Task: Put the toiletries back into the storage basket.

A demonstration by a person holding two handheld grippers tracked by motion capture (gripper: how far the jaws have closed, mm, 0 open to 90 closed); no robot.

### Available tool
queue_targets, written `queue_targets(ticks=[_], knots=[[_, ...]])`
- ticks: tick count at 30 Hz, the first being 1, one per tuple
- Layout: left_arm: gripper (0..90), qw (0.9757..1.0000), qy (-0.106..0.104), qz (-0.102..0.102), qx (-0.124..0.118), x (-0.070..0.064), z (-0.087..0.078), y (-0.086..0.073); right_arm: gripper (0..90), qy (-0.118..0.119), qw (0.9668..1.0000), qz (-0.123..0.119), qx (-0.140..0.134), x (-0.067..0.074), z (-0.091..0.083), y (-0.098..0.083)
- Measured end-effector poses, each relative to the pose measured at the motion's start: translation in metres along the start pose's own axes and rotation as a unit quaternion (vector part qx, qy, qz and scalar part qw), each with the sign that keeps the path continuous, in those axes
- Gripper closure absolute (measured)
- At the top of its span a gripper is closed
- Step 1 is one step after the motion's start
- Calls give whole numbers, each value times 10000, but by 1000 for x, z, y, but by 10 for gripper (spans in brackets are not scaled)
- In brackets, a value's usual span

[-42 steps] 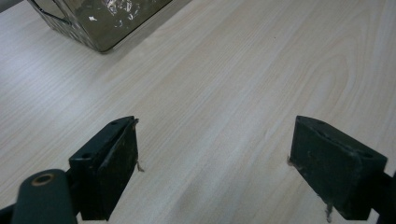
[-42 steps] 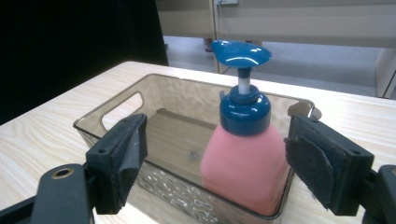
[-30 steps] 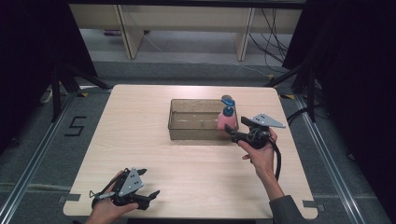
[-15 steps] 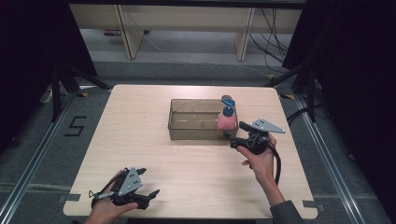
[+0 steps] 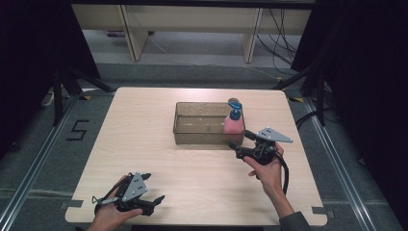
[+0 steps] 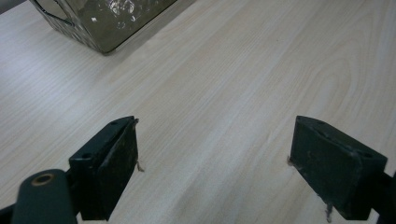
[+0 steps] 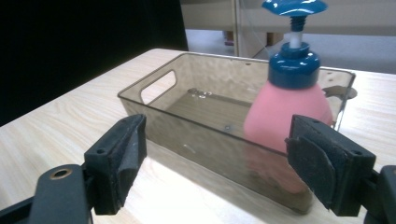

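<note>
in the high view my left gripper (image 5: 126,195) sits at the lower left of the frame, near the front edge of the table (image 5: 144,139), resting in the hand with its jaws spread wide and nothing between them. in the left gripper view i see those jaws well apart over bare wood, with a corner of the tray (image 6: 105,21) at the upper left.

moving right, the smoky see-through tray (image 5: 199,131) lies at the centre of the high view, slightly toward the far side of the table. the pink soap bottle (image 5: 234,123) with its blue pump stands upright inside the tray, at its right end.

just right of that and a little lower in the frame, my right gripper (image 5: 242,143) is near the tray's front right corner, apart from the bottle. its jaws stand wide and hold nothing. in the right gripper view the tray (image 7: 187,100) fills the middle and the bottle (image 7: 285,109) stands behind its near wall at the centre right.
</note>
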State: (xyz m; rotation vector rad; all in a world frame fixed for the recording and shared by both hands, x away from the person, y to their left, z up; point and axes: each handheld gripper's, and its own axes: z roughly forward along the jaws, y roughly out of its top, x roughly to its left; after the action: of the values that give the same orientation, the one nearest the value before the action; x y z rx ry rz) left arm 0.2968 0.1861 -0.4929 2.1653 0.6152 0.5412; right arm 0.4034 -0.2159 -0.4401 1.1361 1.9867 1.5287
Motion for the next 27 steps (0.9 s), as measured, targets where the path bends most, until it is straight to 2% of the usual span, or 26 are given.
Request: queue_targets(ticks=[1,2,3,4,5,6,7,8,9,12,13,14,16,17,18,20,21,22,23,24,25,26,27], knots=[[149,10000,12,-3,-13,0,0,0,209,45,10000,27,19,1,0,-1],[149,9999,43,-114,-93,-2,2,0,208,36,10000,-44,4,1,0,-1],[149,10000,74,15,9,0,1,0,208,91,9999,89,27,3,0,-2],[149,10000,18,10,12,-1,1,0,207,67,10000,3,22,2,-1,-3],[148,9999,21,-88,-52,-2,2,-1,207,73,10000,-20,13,2,-1,-3],[149,10000,25,15,35,0,1,0,207,30,10000,-18,52,2,-2,-3],[149,10000,57,6,-4,0,1,0,206,59,9999,61,118,3,-3,-3],[149,10000,89,13,0,0,1,0,207,121,9999,15,59,2,-3,-3],[149,10000,78,7,-32,0,1,0,206,76,9999,77,14,4,-4,-3],[149,10000,41,19,25,0,1,0,206,55,10000,20,56,3,-7,-3],[149,10000,34,-57,-64,-2,2,0,206,78,9998,175,55,5,-7,-4],[149,10000,28,-28,-45,-2,1,0,206,68,10000,43,17,3,-6,-4],[149,9999,6,-90,-100,-4,1,-1,206,47,10000,10,39,3,-7,-5],[149,10000,9,27,-4,-2,-1,-1,206,82,9999,112,54,4,-7,-5],[149,9999,56,-48,-78,-3,0,-2,206,72,9998,175,43,6,-8,-6],[149,10000,67,38,-19,-1,-1,-2,206,76,10000,28,-8,6,-8,-5],[149,9999,50,-69,-99,-3,0,-2,206,-2,10000,-85,28,6,-10,-5],[149,9999,63,-51,-92,-3,0,-2,206,110,9999,65,6,8,-10,-6],[149,9999,58,-32,-92,-3,0,-2,206,68,9999,140,28,10,-12,-6],[149,9999,57,-37,-94,-3,0,-2,206,76,9999,-56,65,9,-14,-6],[149,10000,68,41,-29,-2,-1,-1,206,103,9998,132,50,12,-14,-7],[149,10000,64,49,-16,-2,-1,-1,206,57,10000,2,47,10,-15,-7],[149,9999,46,-61,-104,-4,0,-2,206,98,10000,18,-4,10,-16,-8]])
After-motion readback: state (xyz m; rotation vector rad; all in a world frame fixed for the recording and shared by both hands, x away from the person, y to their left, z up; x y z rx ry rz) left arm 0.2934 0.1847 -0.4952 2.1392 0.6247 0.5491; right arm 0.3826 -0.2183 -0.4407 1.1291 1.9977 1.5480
